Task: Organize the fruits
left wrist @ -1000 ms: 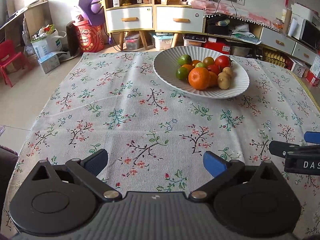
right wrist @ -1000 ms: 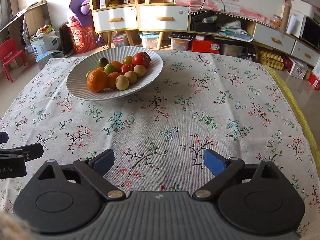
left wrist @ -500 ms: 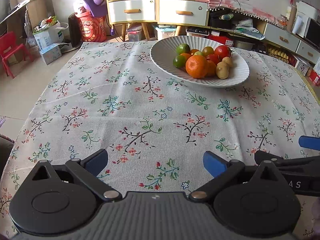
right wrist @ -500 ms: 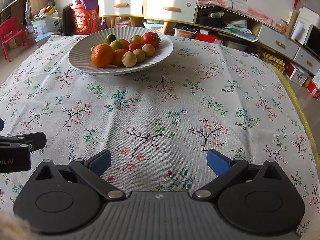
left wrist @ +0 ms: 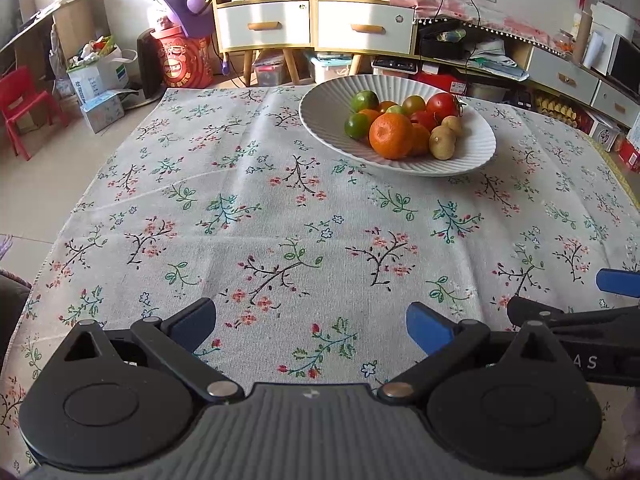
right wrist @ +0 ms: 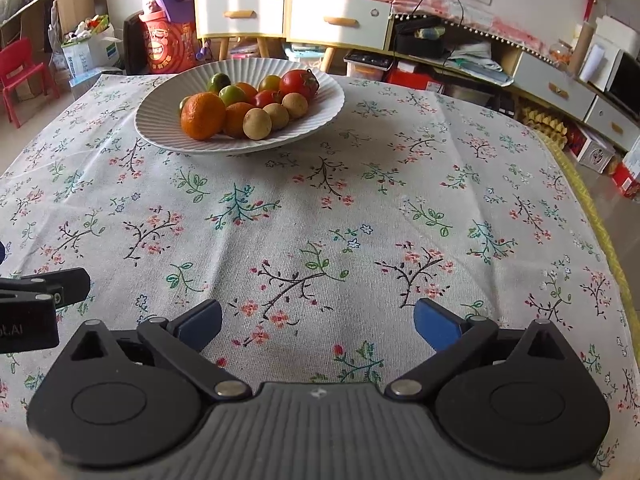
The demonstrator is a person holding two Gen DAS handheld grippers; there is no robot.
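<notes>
Both tools, left tool [left wrist: 310, 322] and right tool [right wrist: 318, 324], are wide apart, holding nothing. Fruit bowl [left wrist: 320, 114] sits far on the bench [left wrist: 280, 216].

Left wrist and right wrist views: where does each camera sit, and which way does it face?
Left wrist: on the left tool, looking forward over the tablecloth to the fruit plate; the right tool shows at its right edge.
Right wrist: on the right tool, facing the same plate; the left tool shows at its left edge.
Shared: plate, tablecloth, cabinet; both tools open.
</notes>
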